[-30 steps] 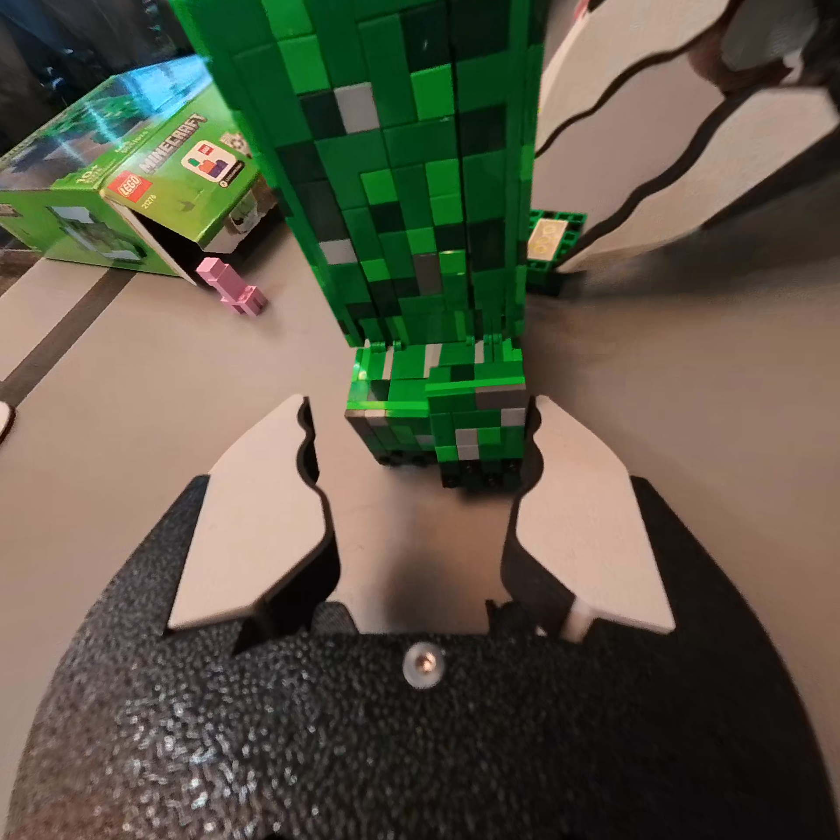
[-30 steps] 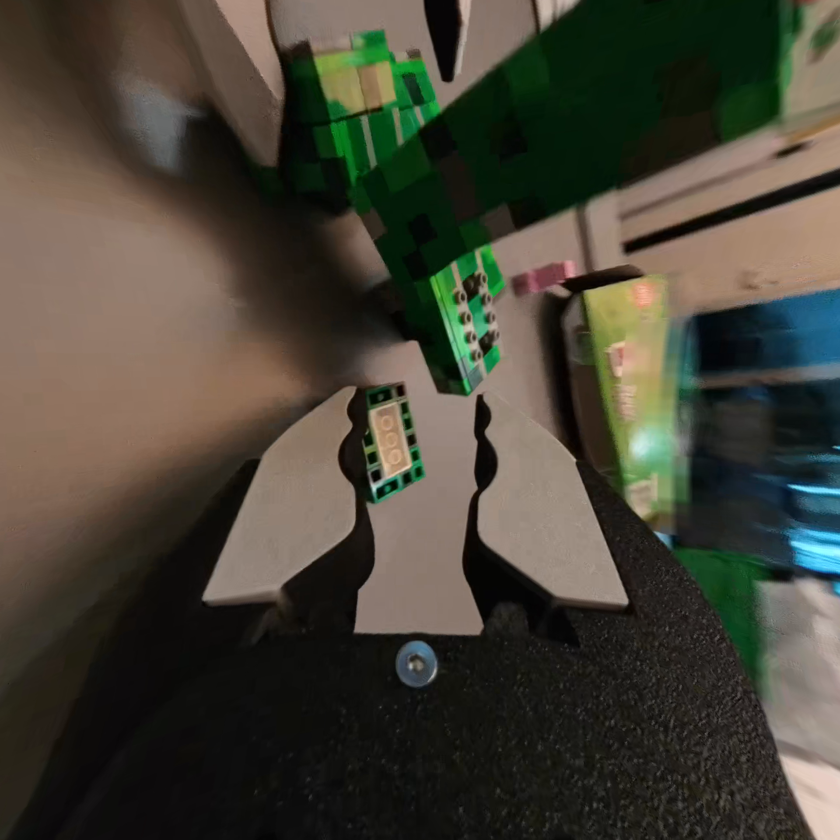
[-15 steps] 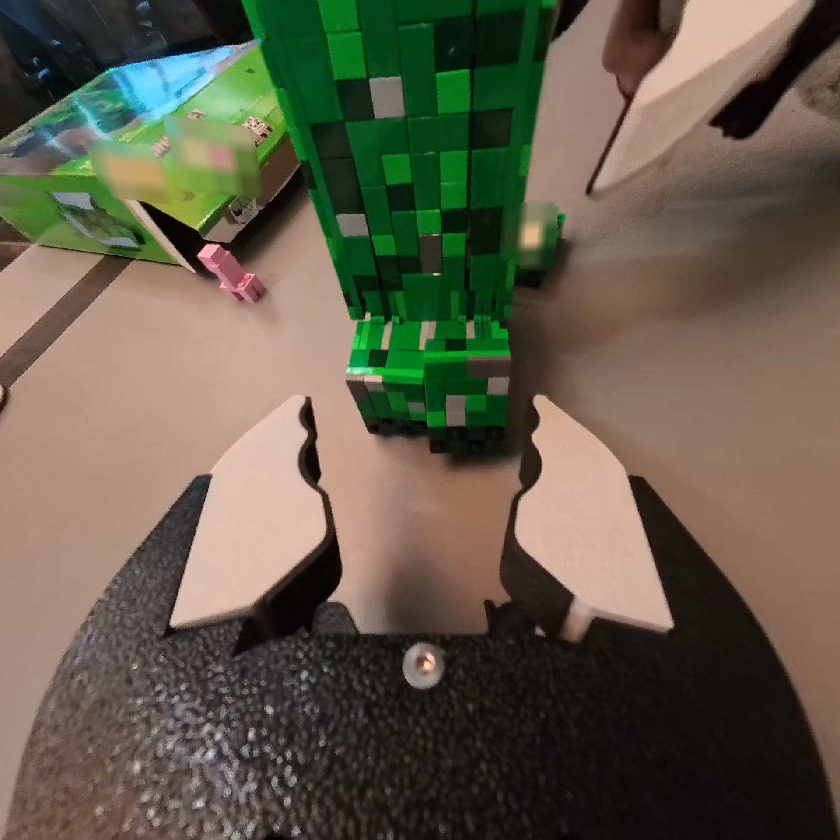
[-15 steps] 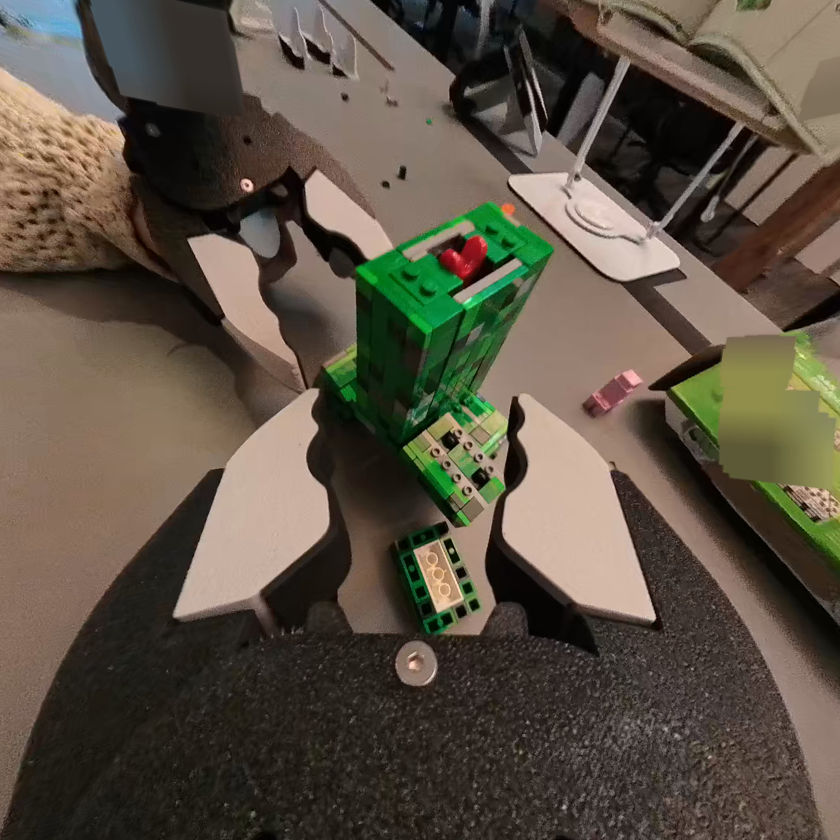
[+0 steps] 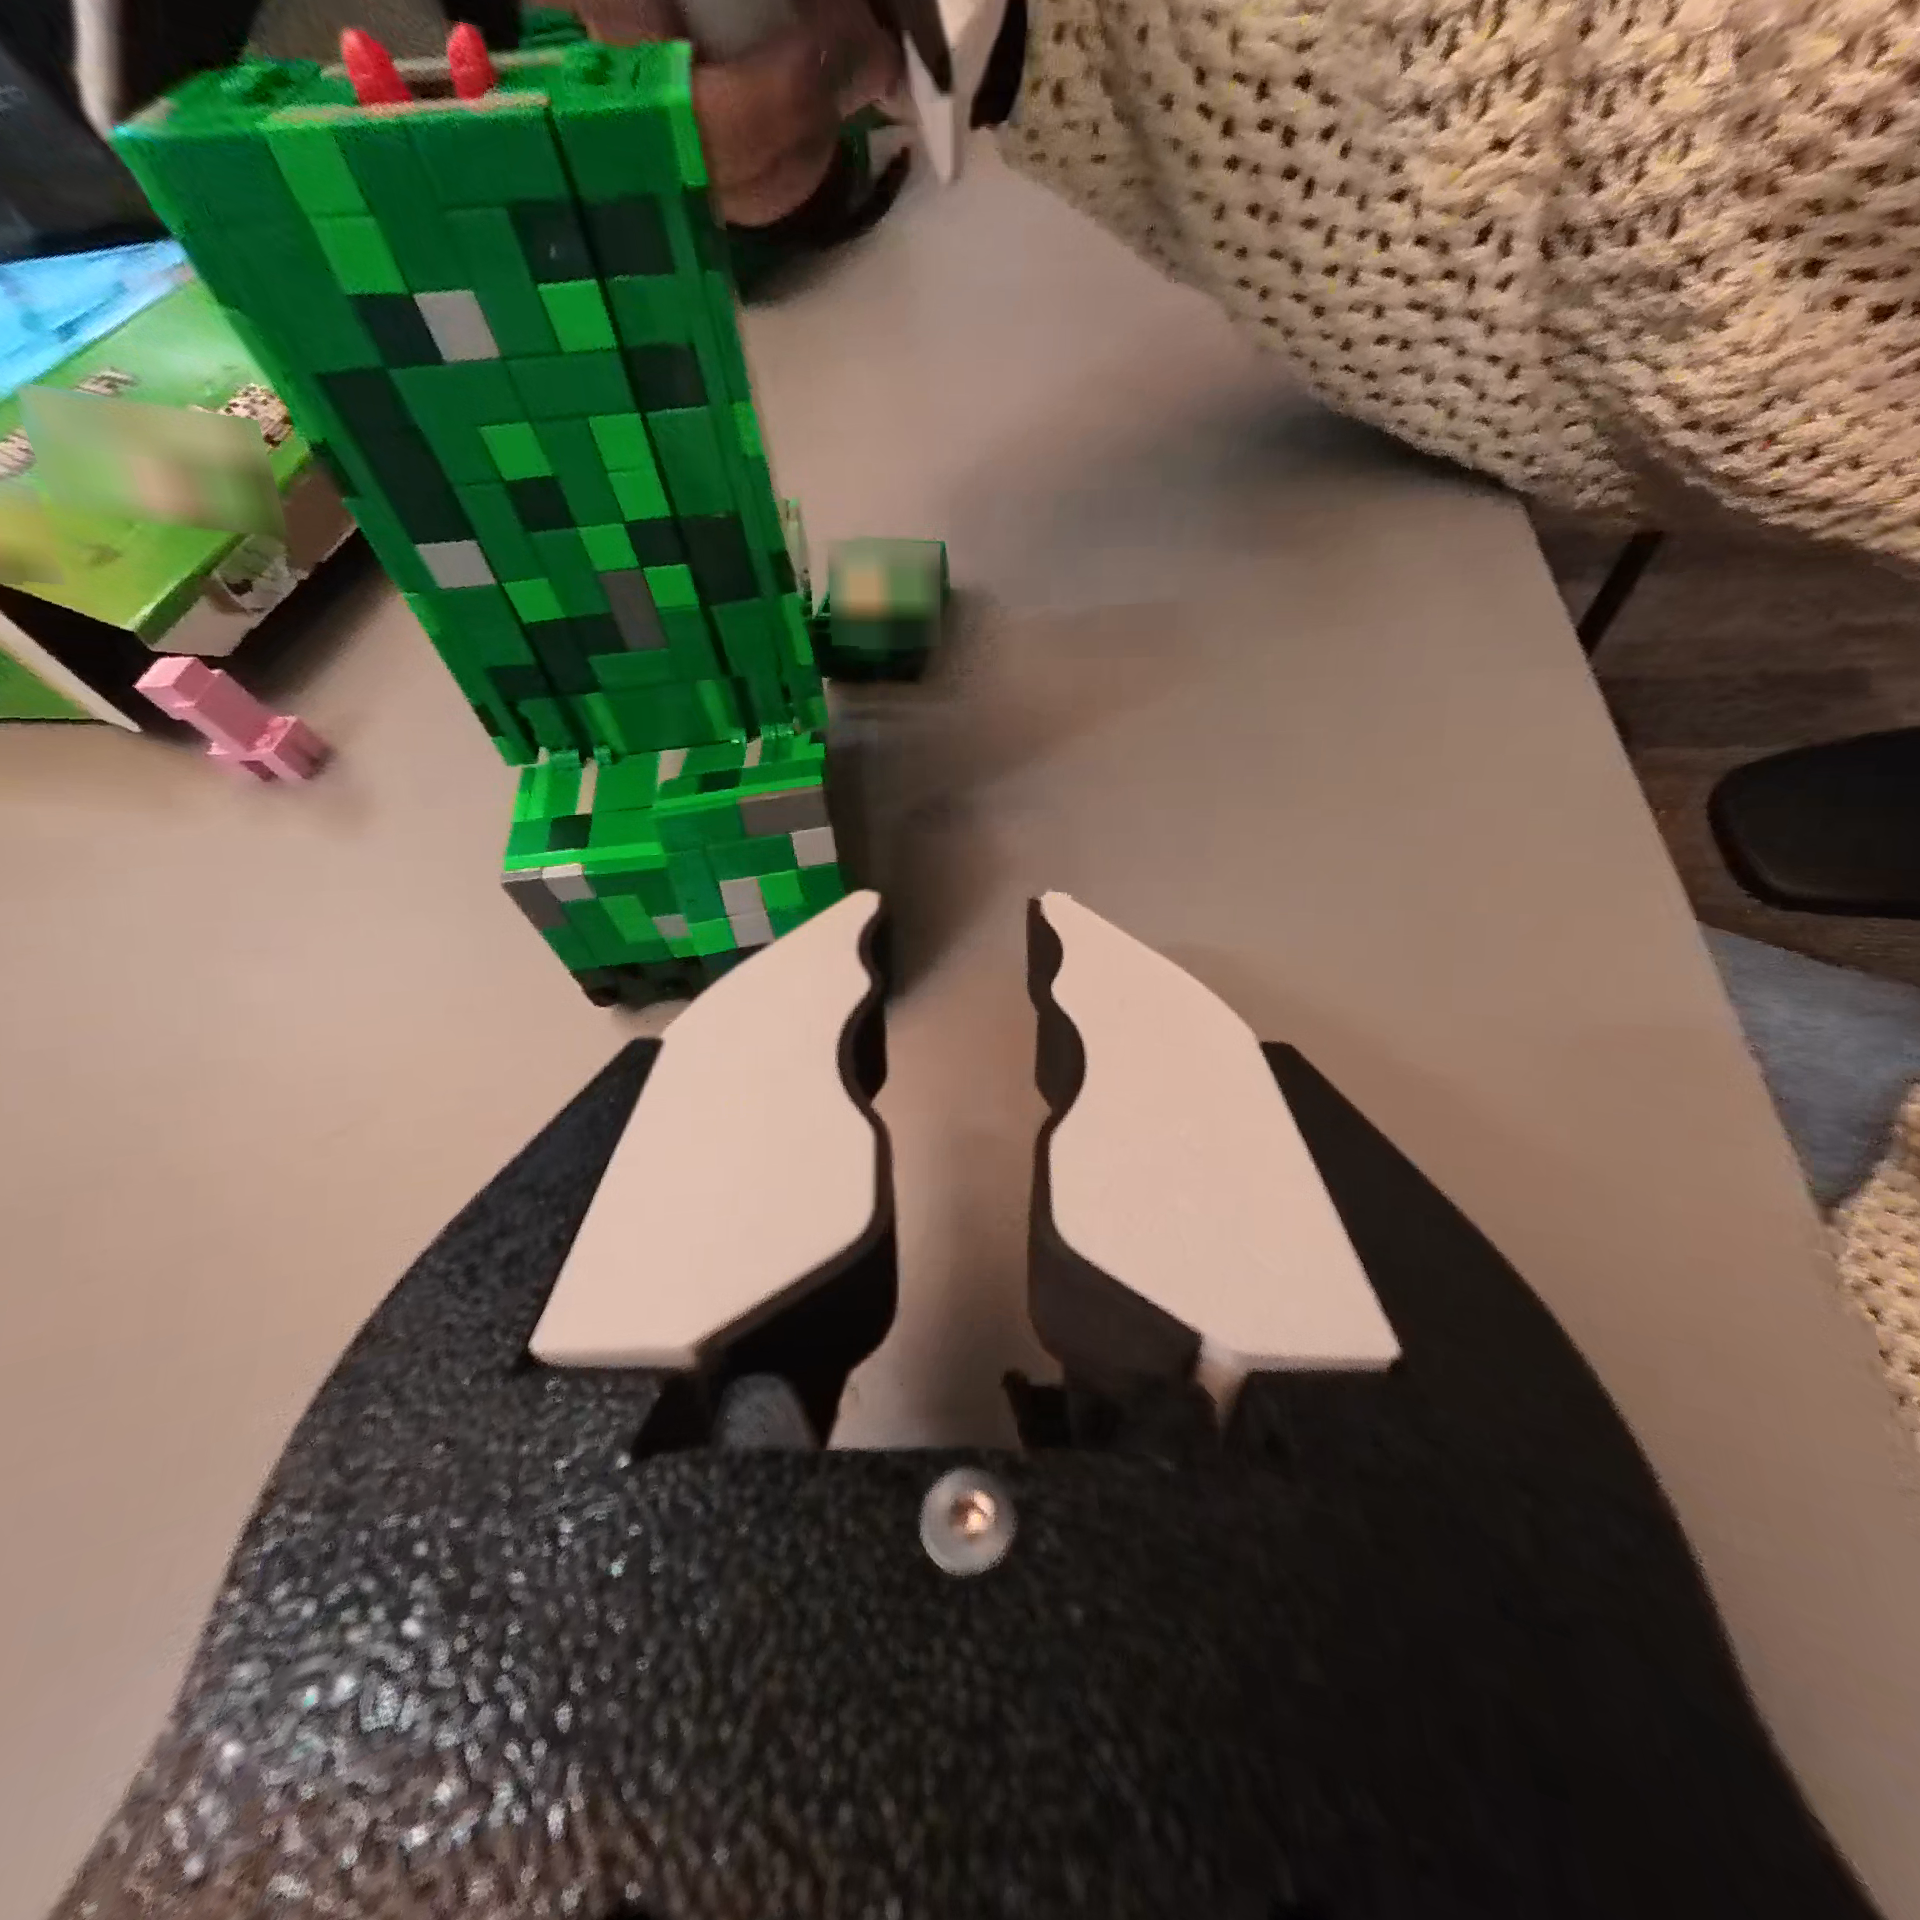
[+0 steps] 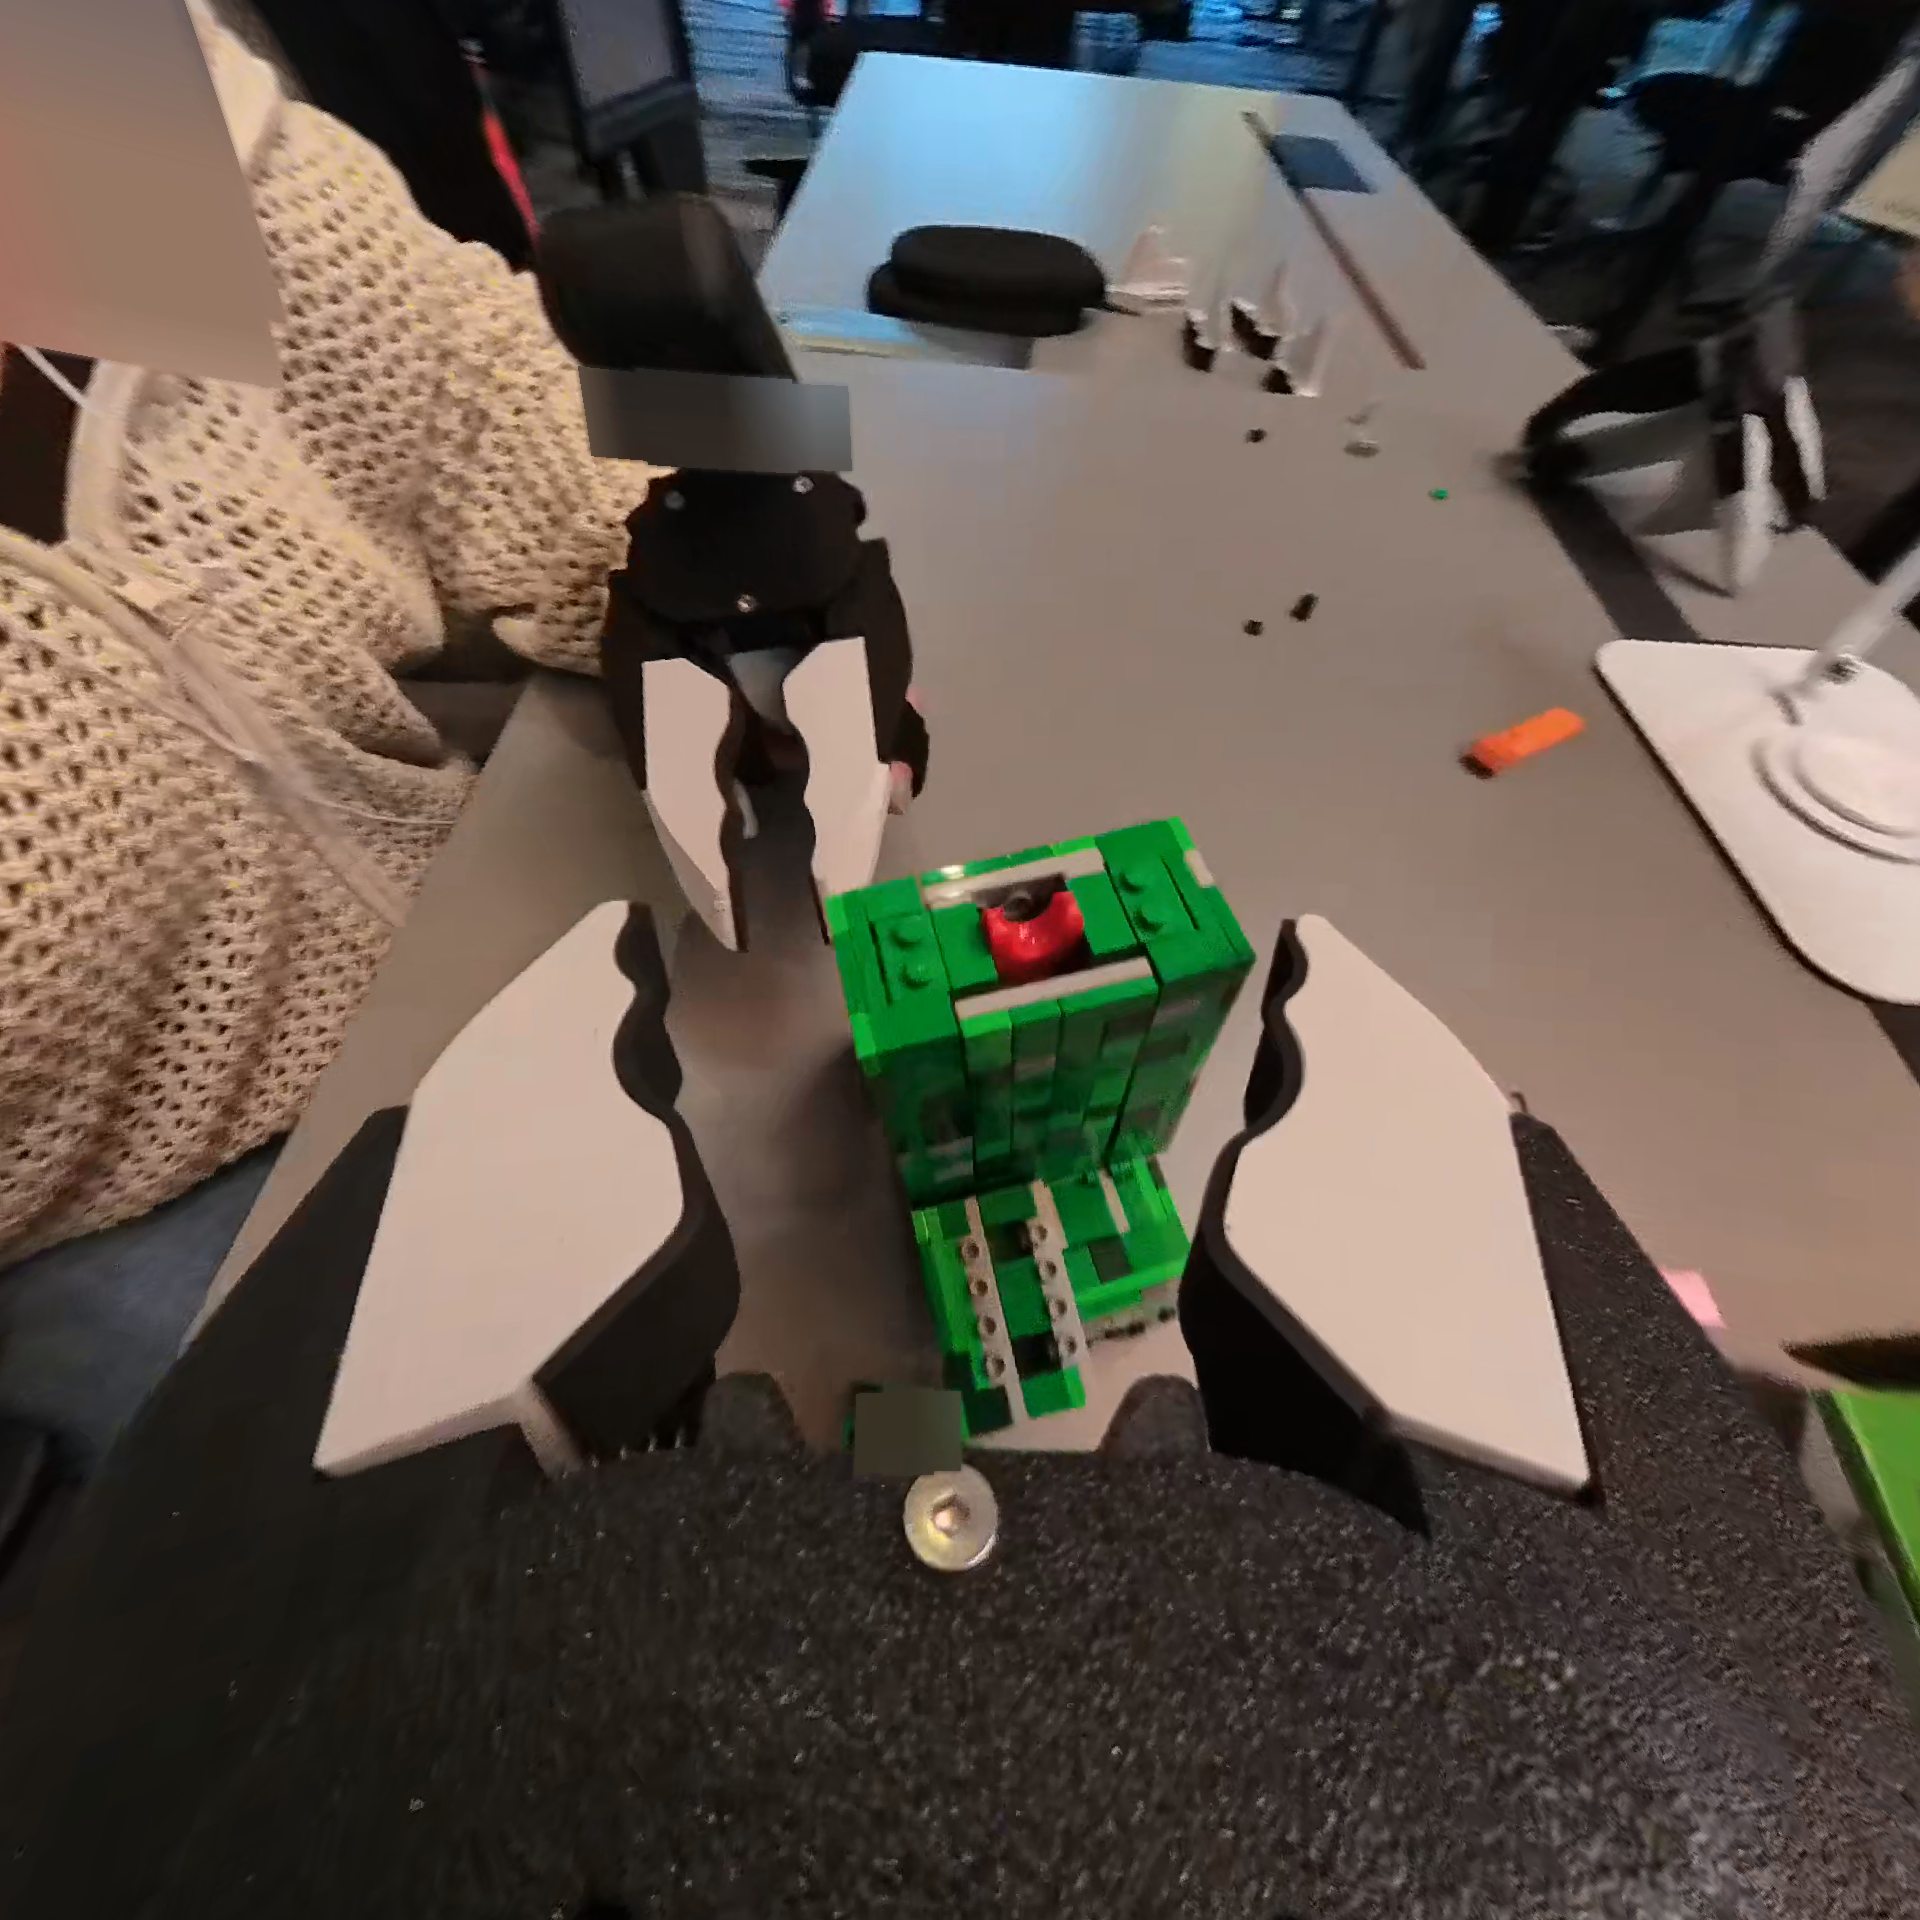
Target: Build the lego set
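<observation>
the green brick tower (image 6: 1044, 1023) stands upright on the grey table (image 6: 1195, 582), between the wide-open fingers of the right gripper (image 6: 961, 1044), untouched. the left gripper (image 5: 954, 940), fingers narrowly parted and empty, sits just beside the tower's foot, tower at 11 o'clock. red piece (image 6: 1031, 935) in the tower top. table edge (image 5: 1621, 748) near at 2 o'clock; a small green block (image 5: 885, 608) lies behind the tower.

You had no writing to read here. The green box (image 5: 156, 499) at the left of your left wrist view bore printing, but a mosaic patch covered it (the rest was too blurred), and the small green piece (image 5: 888, 608) was likewise patched.
</observation>
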Tool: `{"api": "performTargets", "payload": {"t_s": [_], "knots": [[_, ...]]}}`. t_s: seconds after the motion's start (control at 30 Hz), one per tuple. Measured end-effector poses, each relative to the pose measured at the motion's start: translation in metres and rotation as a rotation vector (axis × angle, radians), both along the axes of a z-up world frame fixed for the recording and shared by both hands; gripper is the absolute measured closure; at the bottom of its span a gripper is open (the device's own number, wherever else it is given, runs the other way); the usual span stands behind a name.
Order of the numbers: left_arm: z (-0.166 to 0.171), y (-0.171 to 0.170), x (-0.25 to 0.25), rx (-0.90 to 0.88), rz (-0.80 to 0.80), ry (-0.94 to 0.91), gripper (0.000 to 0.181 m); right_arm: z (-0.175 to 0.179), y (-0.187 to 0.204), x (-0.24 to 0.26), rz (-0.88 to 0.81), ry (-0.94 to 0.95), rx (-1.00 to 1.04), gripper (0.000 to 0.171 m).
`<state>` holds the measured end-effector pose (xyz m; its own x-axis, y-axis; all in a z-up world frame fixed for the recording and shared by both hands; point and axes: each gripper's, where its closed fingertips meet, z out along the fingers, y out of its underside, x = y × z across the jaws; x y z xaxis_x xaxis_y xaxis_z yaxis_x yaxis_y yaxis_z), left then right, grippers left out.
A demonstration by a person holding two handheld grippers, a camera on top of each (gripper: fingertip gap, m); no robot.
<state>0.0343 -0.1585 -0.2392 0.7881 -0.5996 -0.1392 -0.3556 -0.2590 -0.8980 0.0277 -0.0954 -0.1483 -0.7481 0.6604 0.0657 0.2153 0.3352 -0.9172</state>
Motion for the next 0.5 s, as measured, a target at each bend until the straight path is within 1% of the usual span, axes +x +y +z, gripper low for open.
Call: {"api": "performTargets", "payload": {"t_s": [0.13,0.2,0.27,0.37,0.5], "knots": [[0.002,0.004,-0.007,0.011,0.026,-0.007,0.169,-0.013,-0.007,-0.01,0.075,-0.034,0.029,0.067],[0.002,0.008,-0.014,0.015,0.071,0.007,0.18,-0.014,-0.004,-0.013,0.079,-0.028,0.033,0.075],[-0.002,0.013,-0.021,0.003,0.118,0.028,0.181,-0.012,-0.001,-0.013,0.074,-0.033,0.013,0.088],[-0.01,0.021,-0.027,-0.032,0.163,0.06,0.181,-0.011,-0.001,-0.013,0.075,-0.014,-0.016,0.089],[-0.018,0.031,-0.026,-0.061,0.174,0.094,0.181,-0.009,0.0,-0.017,0.031,-0.002,-0.057,0.089]]}}
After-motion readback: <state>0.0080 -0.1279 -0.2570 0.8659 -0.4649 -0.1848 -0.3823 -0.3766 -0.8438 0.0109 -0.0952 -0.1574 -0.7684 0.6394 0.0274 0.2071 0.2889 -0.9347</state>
